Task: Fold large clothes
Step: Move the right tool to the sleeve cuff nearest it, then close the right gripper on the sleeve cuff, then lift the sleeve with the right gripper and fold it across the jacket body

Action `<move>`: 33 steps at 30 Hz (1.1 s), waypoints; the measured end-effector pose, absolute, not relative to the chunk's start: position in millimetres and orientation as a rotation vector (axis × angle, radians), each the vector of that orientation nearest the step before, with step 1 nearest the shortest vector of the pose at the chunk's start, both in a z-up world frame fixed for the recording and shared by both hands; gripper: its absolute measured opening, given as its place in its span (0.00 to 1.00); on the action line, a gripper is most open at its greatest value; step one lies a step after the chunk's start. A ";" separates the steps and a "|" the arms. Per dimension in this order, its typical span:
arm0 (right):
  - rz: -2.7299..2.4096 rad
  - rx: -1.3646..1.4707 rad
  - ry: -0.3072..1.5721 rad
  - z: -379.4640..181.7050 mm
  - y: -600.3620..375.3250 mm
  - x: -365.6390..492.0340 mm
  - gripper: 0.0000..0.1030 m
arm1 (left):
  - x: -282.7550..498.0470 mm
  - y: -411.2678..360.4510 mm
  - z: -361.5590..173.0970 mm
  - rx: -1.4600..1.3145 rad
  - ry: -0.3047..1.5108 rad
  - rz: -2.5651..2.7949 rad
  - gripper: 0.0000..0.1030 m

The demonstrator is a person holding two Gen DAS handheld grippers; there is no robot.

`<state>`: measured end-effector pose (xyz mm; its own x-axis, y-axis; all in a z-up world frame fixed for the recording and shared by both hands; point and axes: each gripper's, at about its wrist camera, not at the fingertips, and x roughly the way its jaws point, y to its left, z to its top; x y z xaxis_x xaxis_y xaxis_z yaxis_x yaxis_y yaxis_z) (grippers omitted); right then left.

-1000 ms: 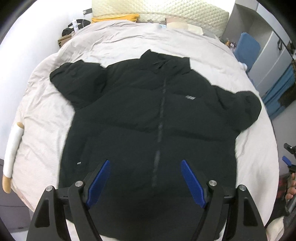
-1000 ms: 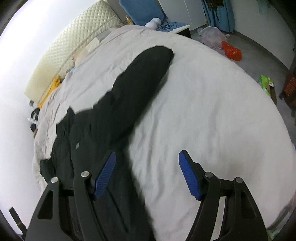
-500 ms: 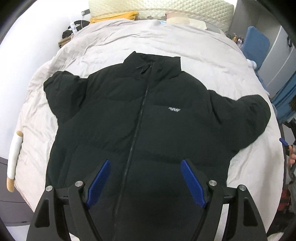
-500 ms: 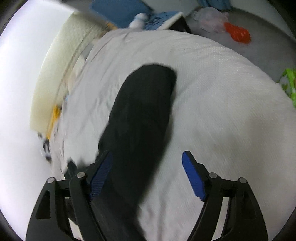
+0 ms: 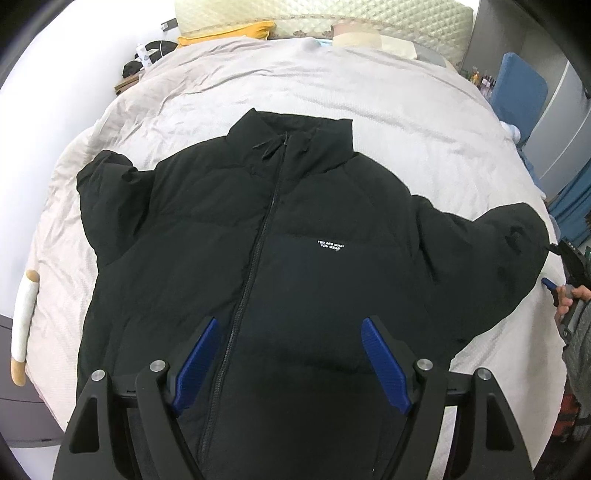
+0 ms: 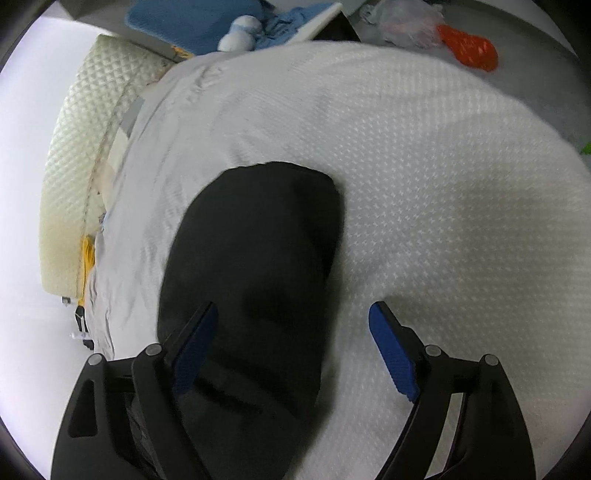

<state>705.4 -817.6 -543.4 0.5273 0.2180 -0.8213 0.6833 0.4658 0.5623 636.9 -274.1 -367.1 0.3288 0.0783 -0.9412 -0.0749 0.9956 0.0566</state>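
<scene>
Black puffer jacket (image 5: 280, 236), zipped, flat, sleeves spread, bed (image 5: 369, 96)

Black jacket (image 5: 280, 236) on a pale textured bedspread (image 6: 424, 177); quilted cream headboard (image 5: 332, 14).

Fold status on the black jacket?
Done: black jacket lies spread face up and zipped on the bed, both sleeves out. In hand: nothing; left gripper open above the hem, right gripper open over the sleeve. Left: every fold.

A black puffer jacket (image 5: 295, 236) is lying face-up, zipped, filling the frame's centre. Its sleeves are spreading toward the left and right edges. Small white lettering is showing on its chest.
</scene>
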 end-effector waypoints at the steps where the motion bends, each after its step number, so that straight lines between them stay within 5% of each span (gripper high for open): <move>1: -0.353 1.104 1.008 -548.5 -818.2 705.2 0.81 | 637.2 -274.1 -367.4 0.002 1.234 0.102 0.76; 8: -0.257 1.211 0.968 -565.0 -814.6 715.2 0.75 | 637.0 -275.7 -364.6 0.028 1.237 0.105 0.76; 12: -0.201 1.231 0.949 -558.1 -810.3 722.1 0.27 | 637.0 -275.0 -362.2 0.033 1.239 0.108 0.76; 15: -0.199 1.209 0.886 -538.5 -808.3 710.0 0.06 | 638.1 -274.5 -361.6 0.024 1.246 0.112 0.76; 33: -0.401 1.010 0.797 -404.7 -811.0 570.9 0.03 | 607.1 -265.3 -325.6 0.018 1.205 0.034 0.76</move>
